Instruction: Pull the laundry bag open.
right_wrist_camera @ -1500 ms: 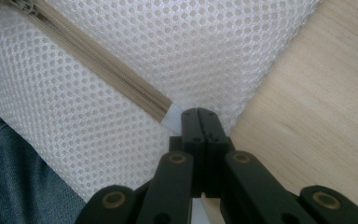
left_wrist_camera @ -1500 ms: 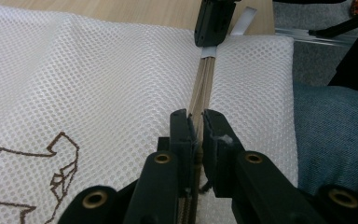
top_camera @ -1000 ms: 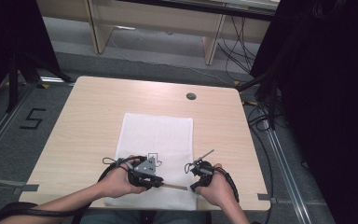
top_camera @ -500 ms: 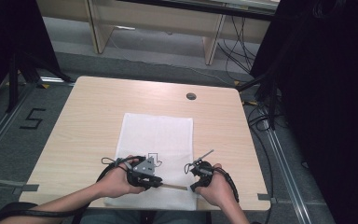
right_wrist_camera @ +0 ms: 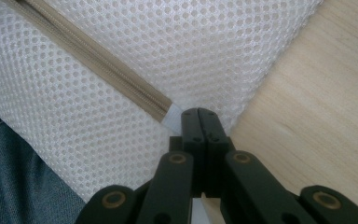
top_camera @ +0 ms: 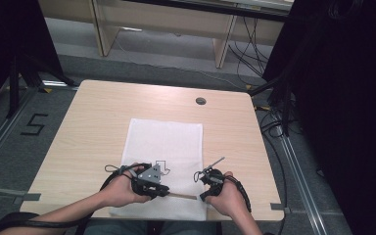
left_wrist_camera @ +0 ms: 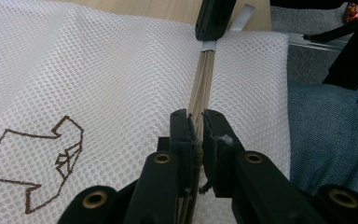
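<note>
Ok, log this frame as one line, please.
left gripper: shut on zipper | right gripper: shut on zipper end tab | mesh bag: flat on table

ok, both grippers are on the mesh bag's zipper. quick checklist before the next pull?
1. Right gripper shut on the white end tab of the zipper: ok, jaws fully together at the tab.
2. Left gripper pinching the beige zipper: ok, jaws close on it; whether it has the slider itself, cannot tell.
3. Zipper runs straight between the two grippers: ok in the left gripper view.
4. White mesh bag flat on the wooden table: ok, though its near edge hangs over the table edge.
5. Zipper state, open or closed: cannot tell.
</note>
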`<state>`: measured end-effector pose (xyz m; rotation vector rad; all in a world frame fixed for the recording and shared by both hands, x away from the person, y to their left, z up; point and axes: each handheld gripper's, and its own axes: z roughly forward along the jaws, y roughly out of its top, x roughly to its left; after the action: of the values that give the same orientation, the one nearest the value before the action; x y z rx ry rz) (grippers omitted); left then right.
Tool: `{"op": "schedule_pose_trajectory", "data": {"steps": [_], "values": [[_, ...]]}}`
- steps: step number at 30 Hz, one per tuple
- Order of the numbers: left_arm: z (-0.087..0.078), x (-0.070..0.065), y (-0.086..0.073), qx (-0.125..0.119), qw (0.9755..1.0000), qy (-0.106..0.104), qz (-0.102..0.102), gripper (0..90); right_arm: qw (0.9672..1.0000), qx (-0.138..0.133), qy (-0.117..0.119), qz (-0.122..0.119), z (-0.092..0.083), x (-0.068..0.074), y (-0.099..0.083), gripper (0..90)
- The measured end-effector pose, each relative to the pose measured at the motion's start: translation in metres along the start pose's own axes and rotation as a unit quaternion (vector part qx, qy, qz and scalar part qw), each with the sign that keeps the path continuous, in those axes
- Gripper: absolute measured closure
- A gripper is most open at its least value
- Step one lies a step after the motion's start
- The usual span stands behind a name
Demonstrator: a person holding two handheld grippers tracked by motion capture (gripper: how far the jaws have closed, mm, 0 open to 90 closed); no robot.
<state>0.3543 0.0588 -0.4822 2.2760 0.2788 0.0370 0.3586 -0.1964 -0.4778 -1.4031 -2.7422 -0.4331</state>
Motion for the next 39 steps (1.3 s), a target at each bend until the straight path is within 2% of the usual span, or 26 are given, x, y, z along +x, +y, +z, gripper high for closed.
{"op": "schedule_pose_trajectory", "data": {"steps": [4,7,9,12,15,17,19,23,25,39], "values": [[0.000,0.000,0.000,-0.002,1.0000,-0.003,-0.006,82.5,1.0000,0.000,0.000,0.002,-0.001,0.001,0.000,90.0],[0.000,0.000,0.000,-0.001,1.0000,-0.003,-0.004,82.5,0.9999,-0.002,0.000,-0.010,0.001,-0.001,0.000,90.0],[-0.001,0.000,-0.001,0.009,0.9999,0.001,0.005,82.5,1.0000,-0.002,0.000,-0.008,0.001,-0.001,0.000,90.0],[-0.007,0.003,-0.006,-0.002,0.9998,-0.001,-0.017,82.5,1.0000,0.000,-0.001,-0.002,0.000,0.000,0.000,90.0],[-0.011,0.005,-0.010,0.000,0.9998,0.003,-0.019,82.5,0.9999,-0.005,0.002,-0.013,0.001,-0.001,0.001,90.0],[-0.011,0.005,-0.011,-0.001,0.9997,0.003,-0.022,82.5,1.0000,-0.001,0.002,-0.006,0.000,0.000,0.001,90.0],[-0.012,0.004,-0.010,0.000,0.9999,0.004,-0.016,82.5,1.0000,0.000,0.004,-0.008,0.000,-0.001,0.001,90.0],[-0.013,0.004,-0.010,-0.005,0.9998,0.001,-0.018,82.5,0.9999,0.001,0.011,-0.001,0.000,-0.001,0.001,90.0],[-0.013,0.004,-0.010,-0.002,0.9999,0.003,-0.015,82.5,0.9999,-0.004,0.007,-0.008,0.000,-0.002,0.001,90.0],[-0.012,0.003,-0.010,0.000,0.9999,0.003,-0.014,82.5,0.9999,0.000,0.009,-0.005,0.000,-0.003,0.001,90.0]]}}
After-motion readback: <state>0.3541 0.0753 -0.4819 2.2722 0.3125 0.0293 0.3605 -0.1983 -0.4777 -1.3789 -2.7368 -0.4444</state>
